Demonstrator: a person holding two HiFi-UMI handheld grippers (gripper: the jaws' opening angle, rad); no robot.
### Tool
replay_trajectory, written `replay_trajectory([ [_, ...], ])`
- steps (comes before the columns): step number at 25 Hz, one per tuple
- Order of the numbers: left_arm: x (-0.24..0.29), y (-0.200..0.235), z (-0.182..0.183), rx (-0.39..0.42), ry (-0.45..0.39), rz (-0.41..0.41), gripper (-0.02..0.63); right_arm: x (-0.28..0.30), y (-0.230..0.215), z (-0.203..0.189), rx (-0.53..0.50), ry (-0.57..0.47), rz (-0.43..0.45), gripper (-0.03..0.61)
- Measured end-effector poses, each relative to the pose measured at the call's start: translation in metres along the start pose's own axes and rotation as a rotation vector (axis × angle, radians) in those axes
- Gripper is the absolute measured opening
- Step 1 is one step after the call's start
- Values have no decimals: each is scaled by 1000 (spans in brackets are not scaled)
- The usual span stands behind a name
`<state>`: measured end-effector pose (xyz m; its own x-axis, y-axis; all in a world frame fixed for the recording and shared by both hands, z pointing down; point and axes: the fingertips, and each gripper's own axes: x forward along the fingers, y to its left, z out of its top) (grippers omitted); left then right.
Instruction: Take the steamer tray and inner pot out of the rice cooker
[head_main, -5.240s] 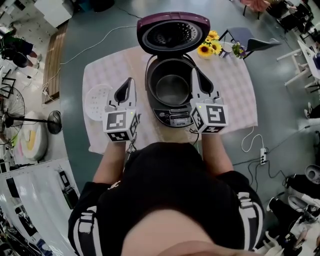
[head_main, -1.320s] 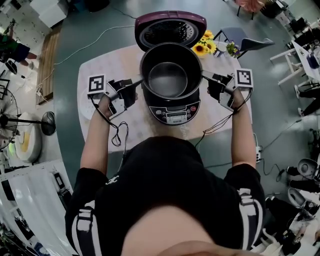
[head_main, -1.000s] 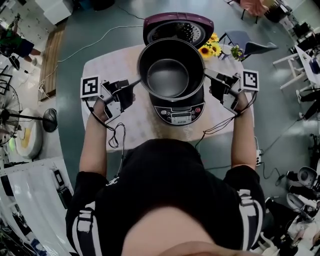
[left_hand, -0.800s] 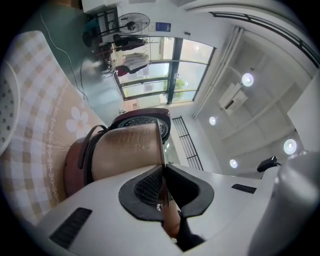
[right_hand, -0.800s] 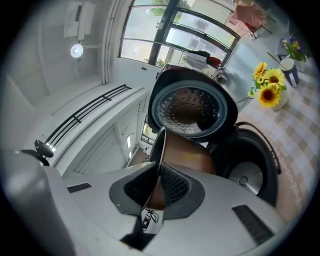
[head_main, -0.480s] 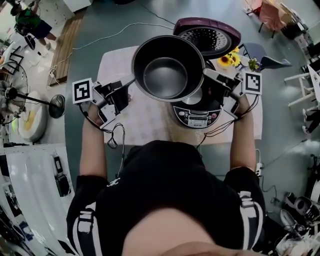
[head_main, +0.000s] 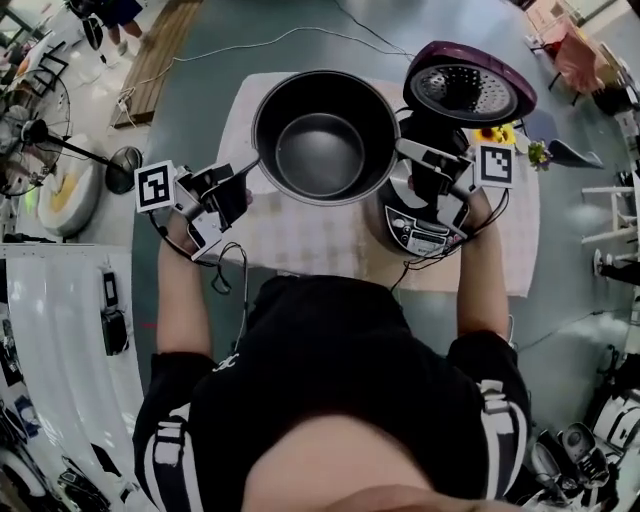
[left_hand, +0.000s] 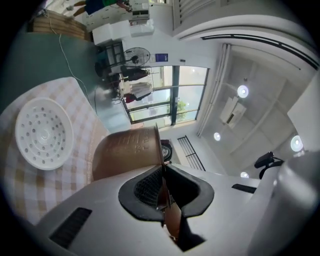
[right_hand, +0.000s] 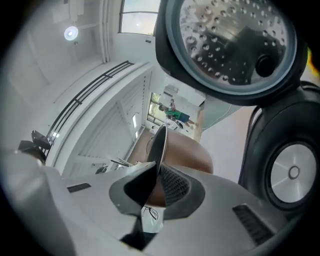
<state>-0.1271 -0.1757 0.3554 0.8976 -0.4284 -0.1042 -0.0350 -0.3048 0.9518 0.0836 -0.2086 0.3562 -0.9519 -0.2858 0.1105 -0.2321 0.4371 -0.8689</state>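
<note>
The dark round inner pot hangs in the air over the checked cloth, left of the rice cooker. My left gripper is shut on the pot's left rim, my right gripper on its right rim. In the left gripper view the brown pot wall rises from the shut jaws, and the white perforated steamer tray lies flat on the cloth beyond. In the right gripper view the pot rim stands edge-on between the jaws, with the cooker's empty well and open lid to the right.
The purple lid stands open at the back of the cooker. Sunflowers sit behind it. The checked tablecloth covers the table. A standing fan is on the floor at left, and cables trail over the floor.
Both grippers have carried the inner pot up out of the cooker and to the left, over the cloth. The cooker now stands empty to the right of the pot.
</note>
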Motion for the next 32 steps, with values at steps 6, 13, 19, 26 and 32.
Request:
replay_trajectory([
  [6, -54, 22, 2, -49, -1, 27, 18, 47, -2, -30, 25, 35, -12, 25],
  [13, -91, 57, -7, -135, 35, 15, 18, 71, -13, -85, 85, 12, -57, 26],
  [19, -98, 92, -24, -154, 142, 69, 18, 64, -35, -135, 144, -61, -161, 28],
  [26, -92, 139, -49, -183, 222, 141, 17, 50, -77, -181, 151, -66, -341, 26],
  [32, -93, 173, -59, -198, 236, 212, 15, 31, -109, -206, 189, -50, -554, 28],
])
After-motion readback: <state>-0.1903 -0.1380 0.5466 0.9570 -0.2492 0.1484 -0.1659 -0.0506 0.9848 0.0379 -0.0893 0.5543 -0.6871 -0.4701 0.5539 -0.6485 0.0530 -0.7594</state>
